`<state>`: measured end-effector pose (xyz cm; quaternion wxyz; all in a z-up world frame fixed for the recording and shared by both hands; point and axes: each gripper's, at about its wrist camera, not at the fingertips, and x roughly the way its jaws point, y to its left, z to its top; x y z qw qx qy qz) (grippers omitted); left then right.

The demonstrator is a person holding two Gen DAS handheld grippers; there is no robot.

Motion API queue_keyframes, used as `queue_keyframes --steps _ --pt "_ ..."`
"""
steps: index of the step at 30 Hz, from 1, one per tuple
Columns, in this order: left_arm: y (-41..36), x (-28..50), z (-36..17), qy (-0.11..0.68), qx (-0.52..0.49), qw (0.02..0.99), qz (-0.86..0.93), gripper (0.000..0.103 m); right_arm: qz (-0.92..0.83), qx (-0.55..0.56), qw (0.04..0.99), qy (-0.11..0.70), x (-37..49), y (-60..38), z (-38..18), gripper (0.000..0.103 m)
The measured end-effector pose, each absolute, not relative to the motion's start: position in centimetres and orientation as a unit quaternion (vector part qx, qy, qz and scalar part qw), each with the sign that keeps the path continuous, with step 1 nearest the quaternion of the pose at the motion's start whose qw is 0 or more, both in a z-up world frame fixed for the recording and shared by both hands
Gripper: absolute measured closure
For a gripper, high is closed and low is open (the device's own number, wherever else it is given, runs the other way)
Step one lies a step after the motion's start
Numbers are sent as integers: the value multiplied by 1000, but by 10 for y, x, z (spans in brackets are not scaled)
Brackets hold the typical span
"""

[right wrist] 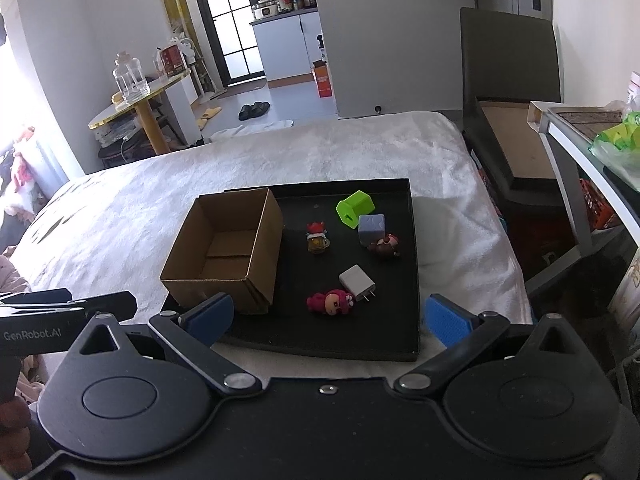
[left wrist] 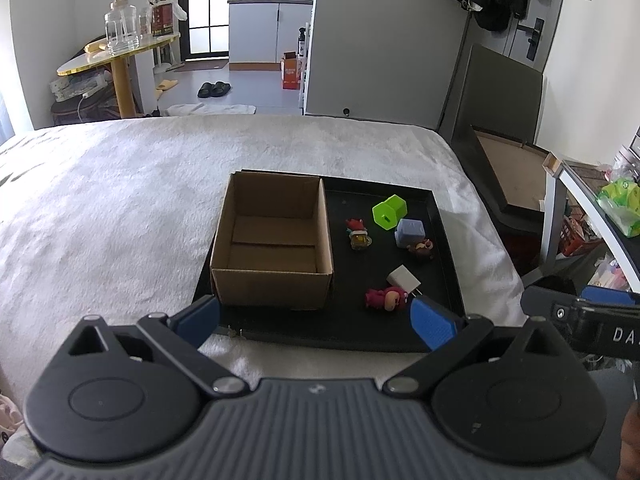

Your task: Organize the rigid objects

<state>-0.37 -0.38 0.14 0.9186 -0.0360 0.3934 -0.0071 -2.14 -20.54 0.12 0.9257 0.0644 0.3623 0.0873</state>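
The bed (left wrist: pixel 160 184) with its white blanket carries everything here, and on it sits the black tray (left wrist: pixel 444 248), with the cardboard box (left wrist: pixel 272 284) standing in its left half — open-topped and, as far as both views show, empty. So by my reading nothing is sorted yet; all six pieces are loose on the tray's right half. There's the green block (right wrist: pixel 354 207), the grey-blue cube (right wrist: pixel 372 229) just beside it, a brown figurine (right wrist: pixel 385 246) touching that cube, the white charger (right wrist: pixel 357 280), the pink figurine (right wrist: pixel 332 302) nearest us, and the small red figurine (right wrist: pixel 318 236). The left claw (left wrist: pixel 314 318) and right claw (right wrist: pixel 328 316) both hover wide open, gripping nothing.
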Motion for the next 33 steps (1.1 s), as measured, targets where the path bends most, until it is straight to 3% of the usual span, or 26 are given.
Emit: queue_keyframes --steps 33 --pt "2 -3 3 390 -37 920 -3 2 75 60 928 360 -23 -209 2 0"
